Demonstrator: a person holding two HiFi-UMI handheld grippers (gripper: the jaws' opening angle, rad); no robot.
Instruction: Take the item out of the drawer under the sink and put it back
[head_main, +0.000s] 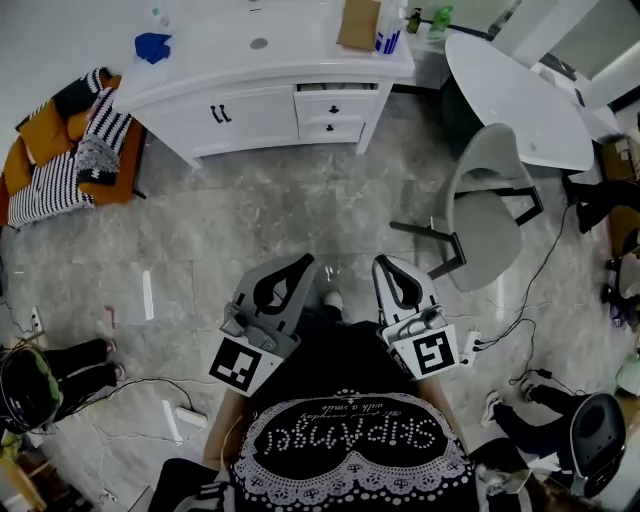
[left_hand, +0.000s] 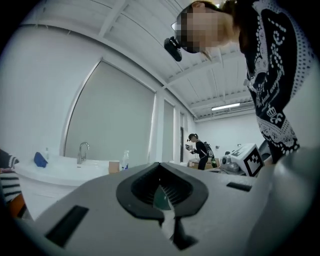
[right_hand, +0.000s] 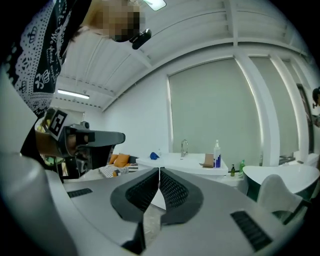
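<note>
The chair (head_main: 487, 190) stands right of the vanity (head_main: 250, 115), cushions (head_main: 70, 160) left.

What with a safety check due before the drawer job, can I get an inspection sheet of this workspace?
Surface: white vanity top with a sink; grey marble floor in front.
Job's things: drawers under the top, right of the cabinet doors; item not seen.
Clutter: blue cloth, cardboard box and bottle on the top.
Grippers: left claw and right claw both shut, empty, well short of the vanity.
Cables: black cable at right, white power strip at left, on the floor.
Surroundings: grey chair, white table, striped and orange cushions, people at the lower corners.
</note>
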